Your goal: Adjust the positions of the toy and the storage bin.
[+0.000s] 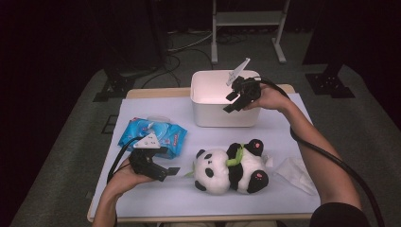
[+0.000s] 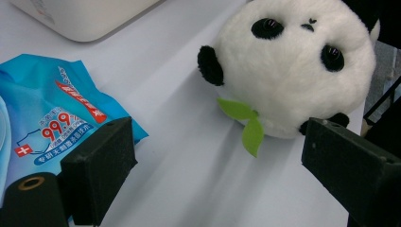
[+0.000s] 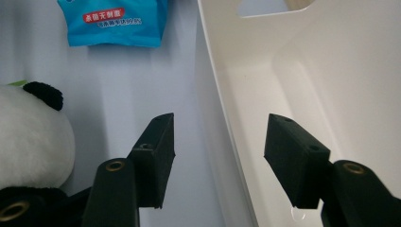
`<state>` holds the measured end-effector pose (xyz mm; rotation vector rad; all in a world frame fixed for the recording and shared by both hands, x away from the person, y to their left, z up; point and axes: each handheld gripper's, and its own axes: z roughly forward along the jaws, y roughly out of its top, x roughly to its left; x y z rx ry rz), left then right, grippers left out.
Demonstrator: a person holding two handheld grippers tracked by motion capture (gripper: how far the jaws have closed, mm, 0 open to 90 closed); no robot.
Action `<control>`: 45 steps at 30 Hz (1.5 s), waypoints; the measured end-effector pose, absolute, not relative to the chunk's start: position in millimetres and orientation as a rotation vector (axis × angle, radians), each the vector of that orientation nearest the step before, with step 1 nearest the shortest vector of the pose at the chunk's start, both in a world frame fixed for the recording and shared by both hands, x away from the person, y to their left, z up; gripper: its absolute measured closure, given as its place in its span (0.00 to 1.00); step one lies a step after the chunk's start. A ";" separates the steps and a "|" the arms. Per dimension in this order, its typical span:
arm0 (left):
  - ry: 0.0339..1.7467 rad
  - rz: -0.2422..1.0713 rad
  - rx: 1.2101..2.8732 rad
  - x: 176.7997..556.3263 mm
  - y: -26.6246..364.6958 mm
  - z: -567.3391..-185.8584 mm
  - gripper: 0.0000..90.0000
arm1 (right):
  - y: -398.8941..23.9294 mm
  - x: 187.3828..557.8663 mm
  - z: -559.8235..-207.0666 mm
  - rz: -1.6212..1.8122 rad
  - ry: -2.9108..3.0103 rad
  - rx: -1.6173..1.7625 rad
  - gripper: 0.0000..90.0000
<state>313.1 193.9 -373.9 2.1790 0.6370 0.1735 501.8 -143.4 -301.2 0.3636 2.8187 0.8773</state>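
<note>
A plush panda (image 1: 231, 168) lies on its side at the middle front of the table, with a green leaf at its neck. My left gripper (image 1: 165, 171) rests low just left of the panda (image 2: 293, 66), open and pointing at its head; nothing is between the jaws (image 2: 217, 161). A blue pack of wipes (image 1: 153, 135) lies behind it. My right gripper (image 1: 231, 101) hovers at the front rim of the white bin (image 1: 222, 116). It is open (image 3: 220, 130), one jaw inside the bin and one outside, with the bin wall (image 3: 222, 85) between them and untouched.
A pale cloth covers the table (image 1: 156, 198). A crumpled clear wrapper (image 1: 295, 172) lies right of the panda. The inside of the bin (image 3: 283, 80) looks bare. Beyond the table stand dark stands and a metal frame (image 1: 248, 19) on the floor.
</note>
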 end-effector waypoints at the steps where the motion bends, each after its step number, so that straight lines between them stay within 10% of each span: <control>1: 0.638 0.173 2.179 313.2 194.1 -373.8 0.11 | -143.0 502.8 -302.4 0.878 2.824 0.362 0.50; 18: 0.643 0.166 2.189 313.6 194.4 -374.1 0.11 | -137.4 511.6 -317.0 0.819 2.855 0.354 0.88; 45: 0.657 0.171 2.166 313.6 198.7 -371.9 0.11 | -137.0 503.2 -314.0 0.810 2.947 0.308 0.95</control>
